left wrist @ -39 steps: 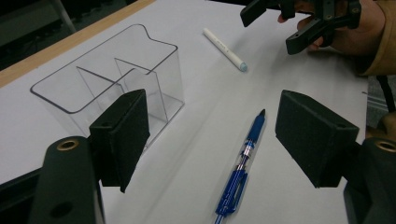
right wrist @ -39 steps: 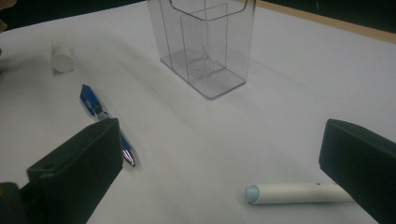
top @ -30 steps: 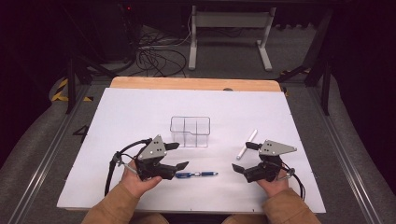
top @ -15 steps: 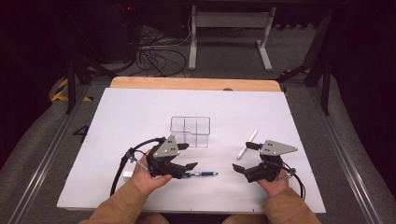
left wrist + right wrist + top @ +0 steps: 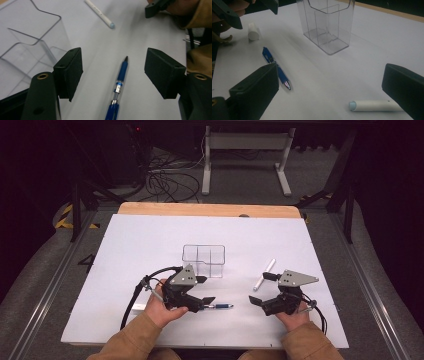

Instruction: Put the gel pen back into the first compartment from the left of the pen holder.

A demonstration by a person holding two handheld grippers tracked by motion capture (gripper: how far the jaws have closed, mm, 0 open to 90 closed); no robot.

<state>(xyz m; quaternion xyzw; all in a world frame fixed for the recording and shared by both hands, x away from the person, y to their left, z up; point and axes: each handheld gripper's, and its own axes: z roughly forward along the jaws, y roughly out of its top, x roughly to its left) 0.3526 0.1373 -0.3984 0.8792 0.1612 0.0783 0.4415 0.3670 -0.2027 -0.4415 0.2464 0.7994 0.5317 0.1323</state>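
left gripper (image 5: 209, 292) slid over blue pen (image 5: 119, 85) since a second ago | jaws wide, straddling, nothing gripped | pickup likely next | right gripper (image 5: 258, 289) idle, agape

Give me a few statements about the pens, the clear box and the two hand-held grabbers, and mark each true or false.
1. The blue pen lies on the table between the left gripper's open jaws. True.
2. The white pen stands inside the clear organizer. False: it lies flat on the white tabletop, right of the organizer.
3. The organizer is empty. True.
4. The right gripper grips the white pen. False: its jaws are open, the pen untouched.
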